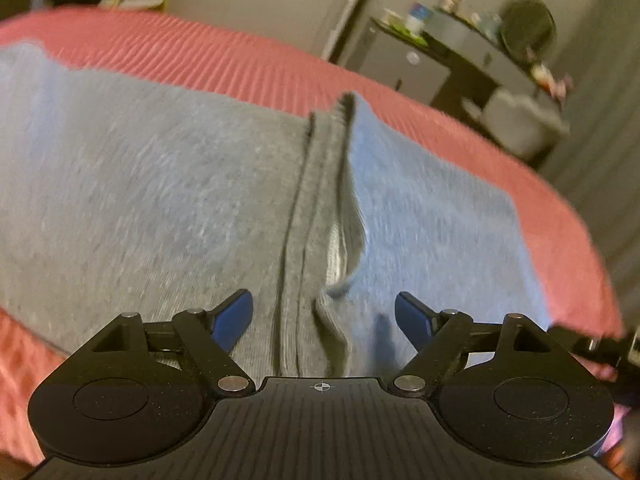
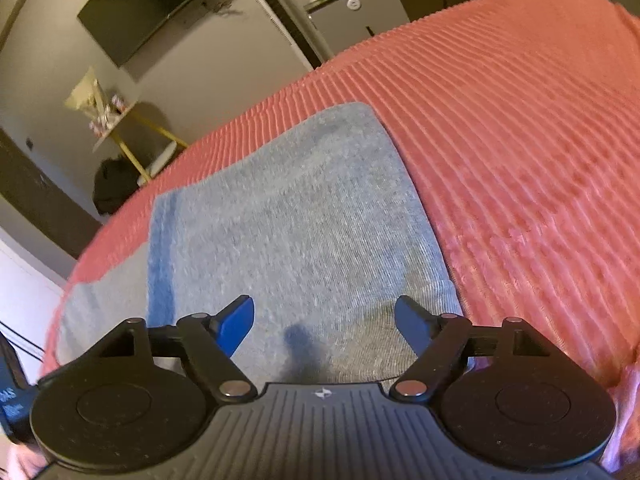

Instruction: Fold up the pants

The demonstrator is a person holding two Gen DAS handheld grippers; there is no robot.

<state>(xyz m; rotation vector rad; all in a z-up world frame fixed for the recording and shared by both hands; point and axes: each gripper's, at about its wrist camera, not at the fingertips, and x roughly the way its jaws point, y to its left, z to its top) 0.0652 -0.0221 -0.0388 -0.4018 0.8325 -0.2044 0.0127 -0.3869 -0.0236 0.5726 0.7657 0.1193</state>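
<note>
My grey-blue knit pants [image 1: 160, 184] lie partly folded on the pink ribbed bedspread [image 2: 520, 120], layered edges toward twelve o'clock; my left claw [image 1: 324, 316] and right claw [image 2: 324, 316] hover spread, empty. Final fold remains, I judge.

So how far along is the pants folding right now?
The grey pants already lie flat in stacked layers on the pink bedspread. Nothing is in hand: left gripper and right gripper hover open above them. Possibly one more fold remains.
</note>
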